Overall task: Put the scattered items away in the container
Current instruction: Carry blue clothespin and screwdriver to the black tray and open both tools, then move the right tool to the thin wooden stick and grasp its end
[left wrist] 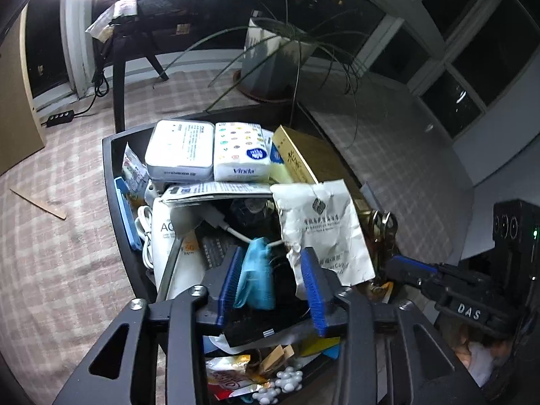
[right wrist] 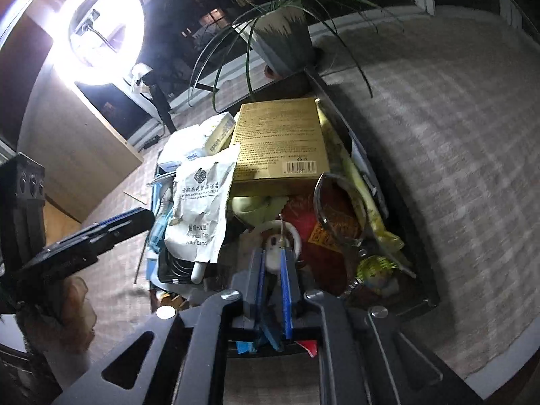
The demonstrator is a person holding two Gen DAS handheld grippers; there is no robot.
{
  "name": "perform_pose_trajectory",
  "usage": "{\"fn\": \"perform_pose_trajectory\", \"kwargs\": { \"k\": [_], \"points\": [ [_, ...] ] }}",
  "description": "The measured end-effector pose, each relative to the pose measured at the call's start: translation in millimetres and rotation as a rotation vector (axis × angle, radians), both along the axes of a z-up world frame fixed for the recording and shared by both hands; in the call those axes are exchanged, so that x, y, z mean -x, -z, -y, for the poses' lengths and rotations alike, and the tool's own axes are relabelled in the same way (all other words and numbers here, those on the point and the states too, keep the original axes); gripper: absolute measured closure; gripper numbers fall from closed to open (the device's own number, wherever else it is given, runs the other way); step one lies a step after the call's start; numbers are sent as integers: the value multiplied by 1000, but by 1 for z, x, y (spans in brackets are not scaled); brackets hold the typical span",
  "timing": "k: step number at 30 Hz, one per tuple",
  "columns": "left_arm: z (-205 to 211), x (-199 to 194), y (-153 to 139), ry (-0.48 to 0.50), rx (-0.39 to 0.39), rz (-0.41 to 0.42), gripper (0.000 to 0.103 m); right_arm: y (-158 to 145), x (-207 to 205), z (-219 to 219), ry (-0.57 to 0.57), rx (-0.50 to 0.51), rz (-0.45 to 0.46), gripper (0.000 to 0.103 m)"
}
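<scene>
A black tray container (left wrist: pixel 111 182) on the floor is heaped with items: a white wipes pack (left wrist: pixel 180 152), a Vinda tissue pack (left wrist: pixel 241 152), a gold box (left wrist: pixel 303 155) (right wrist: pixel 280 138), a crumpled white shower-cap packet (left wrist: pixel 324 233) (right wrist: pixel 199 202) and a white tube (left wrist: pixel 175 256). My left gripper (left wrist: pixel 273 263) hangs open over the heap, a blue plastic piece (left wrist: pixel 254 276) between its pads, the packet against its right pad. My right gripper (right wrist: pixel 271 263) is nearly shut around a white plastic ring piece (right wrist: pixel 273 253) over the tray's right part (right wrist: pixel 398 209).
Checked carpet (left wrist: pixel 67 236) surrounds the tray. A potted plant (left wrist: pixel 273 57) stands behind it. A bright ring light (right wrist: pixel 98 30), a black desk leg (left wrist: pixel 118 91) and a power strip (left wrist: pixel 57 119) are at the back left. Windows (left wrist: pixel 472 50) line the right.
</scene>
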State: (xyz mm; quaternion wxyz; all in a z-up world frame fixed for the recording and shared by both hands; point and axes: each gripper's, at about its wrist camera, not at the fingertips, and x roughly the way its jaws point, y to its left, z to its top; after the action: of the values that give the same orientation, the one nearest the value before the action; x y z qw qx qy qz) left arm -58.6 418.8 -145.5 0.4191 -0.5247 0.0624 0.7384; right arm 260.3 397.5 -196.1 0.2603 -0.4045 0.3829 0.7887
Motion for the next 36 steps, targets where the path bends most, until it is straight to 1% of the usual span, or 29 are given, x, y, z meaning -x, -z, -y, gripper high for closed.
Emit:
{"fn": "perform_pose_trajectory", "kwargs": {
  "k": [1, 3, 9, 13, 16, 20, 22, 26, 28, 32, 36],
  "points": [
    [3, 1, -2, -7, -3, -4, 63, -2, 0, 1, -4, -5, -7, 87],
    [12, 8, -4, -31, -4, -14, 63, -6, -2, 2, 1, -11, -14, 87],
    [47, 38, -4, -109, 1, -6, 64, -10, -7, 8, 13, -11, -18, 87],
    [80, 58, 0, -166, 17, -9, 64, -18, 4, 15, -17, -38, -14, 87],
    [116, 73, 5, -227, 32, -10, 64, -23, 20, 20, -52, -51, -23, 87],
    [161, 83, 14, -296, 61, -11, 64, -29, 59, 32, -139, -69, -20, 87],
    [183, 87, 18, -328, 74, -11, 64, -31, 84, 41, -201, -77, -13, 87],
    [230, 89, 24, -395, 107, -21, 64, -33, 149, 67, -344, -111, 15, 87],
    [248, 87, 26, -423, 121, -29, 64, -31, 180, 78, -405, -114, 27, 87],
    [284, 82, 30, -469, 143, -34, 64, -20, 246, 98, -513, -89, 46, 86],
    [315, 78, 32, -508, 162, -37, 64, -6, 303, 117, -595, -77, 83, 87]
  ]
}}
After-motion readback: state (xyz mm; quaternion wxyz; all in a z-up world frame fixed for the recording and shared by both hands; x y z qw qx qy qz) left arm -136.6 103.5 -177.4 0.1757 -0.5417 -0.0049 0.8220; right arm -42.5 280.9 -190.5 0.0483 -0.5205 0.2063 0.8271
